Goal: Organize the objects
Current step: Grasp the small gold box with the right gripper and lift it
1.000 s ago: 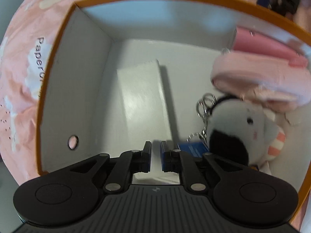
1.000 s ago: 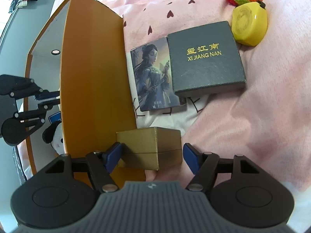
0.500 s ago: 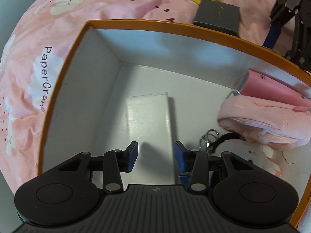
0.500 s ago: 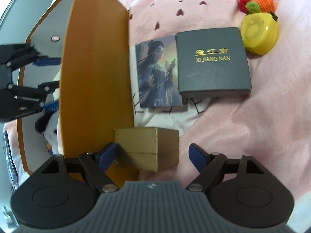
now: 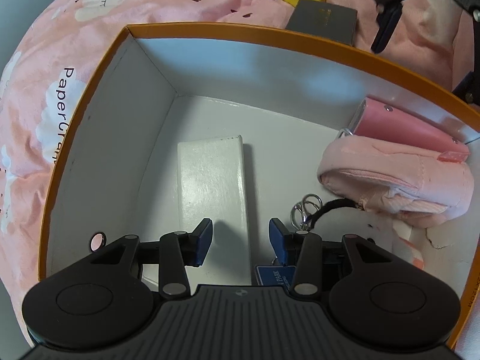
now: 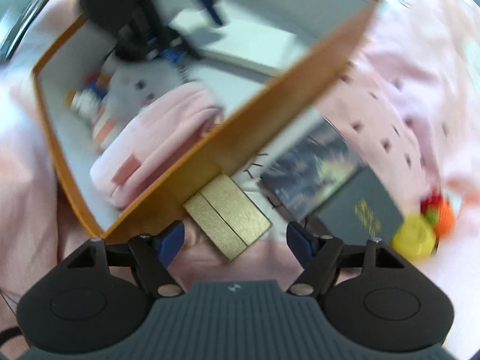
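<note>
An orange box [image 5: 210, 31] with a white inside sits on a pink bedspread. In it lie a flat white box [image 5: 211, 192], a pink pouch [image 5: 399, 186], a pink case [image 5: 405, 123], a key ring [image 5: 307, 210] and a blue tag [image 5: 274, 276]. My left gripper [image 5: 240, 240] is open and empty above the white box. My right gripper [image 6: 235, 238] is open and empty just above a gold box [image 6: 228, 213] that lies outside the orange box wall [image 6: 270, 114]. The right view is blurred.
Outside the box lie a dark grey box [image 6: 363, 210], a picture card [image 6: 312, 171], a yellow round case [image 6: 415, 238] and an orange crochet toy [image 6: 441, 213]. A white plush toy [image 6: 147, 87] lies inside the box. The grey box [image 5: 324, 19] also shows in the left view.
My left gripper opened and rose out of the box, leaving the blue tag inside. My right gripper lifted and swung around, staying open; the gold box now lies diagonal between its fingers.
</note>
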### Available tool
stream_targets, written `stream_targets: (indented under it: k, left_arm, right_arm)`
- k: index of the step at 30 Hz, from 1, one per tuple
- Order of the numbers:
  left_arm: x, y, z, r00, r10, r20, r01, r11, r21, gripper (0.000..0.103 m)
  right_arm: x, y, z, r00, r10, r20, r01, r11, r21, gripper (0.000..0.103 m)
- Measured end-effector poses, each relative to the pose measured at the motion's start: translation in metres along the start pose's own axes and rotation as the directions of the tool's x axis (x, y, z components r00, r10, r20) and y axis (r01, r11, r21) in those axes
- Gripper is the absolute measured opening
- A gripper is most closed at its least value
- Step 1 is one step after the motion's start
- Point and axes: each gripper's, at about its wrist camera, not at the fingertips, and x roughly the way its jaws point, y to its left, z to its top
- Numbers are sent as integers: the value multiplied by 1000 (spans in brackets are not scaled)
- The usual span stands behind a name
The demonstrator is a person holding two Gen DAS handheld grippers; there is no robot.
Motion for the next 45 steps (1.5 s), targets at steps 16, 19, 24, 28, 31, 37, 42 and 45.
stream_targets:
  k: [16, 19, 24, 28, 31, 37, 42, 45]
  left_arm:
    - [28, 29, 30, 999, -39, 12, 39, 999, 14, 67]
    - [25, 28, 28, 998, -62, 10, 61, 996, 60, 66]
    - [18, 8, 16, 996, -92, -10, 92, 977, 194, 66]
    - [19, -4, 14, 993, -109, -34, 114, 955, 273, 66]
    - [19, -3, 15, 988, -144, -60, 155, 949, 276, 66]
    - [18, 4, 14, 978, -197, -76, 209, 947, 242, 67]
    - [7, 25, 2, 970, -243, -10, 243, 965, 97, 64]
    - [-6, 38, -10, 965, -257, 52, 256, 966, 30, 64]
  right_arm:
    - [6, 4, 17, 993, 34, -112, -60, 970, -237, 53]
    - [-8, -5, 13, 994, 6, -112, -25, 985, -172, 53]
    - [-47, -26, 12, 997, -44, -59, 41, 998, -50, 51]
    - [-70, -33, 32, 997, -62, 56, 70, 987, -146, 51]
    - [-77, -23, 47, 989, -93, 118, 121, 960, -253, 51]
    - [-93, -1, 79, 970, -120, 213, 216, 827, -518, 51]
    - [-88, 20, 94, 963, -115, 244, 255, 681, -686, 51]
    - [-73, 27, 100, 965, -124, 230, 259, 581, -772, 50]
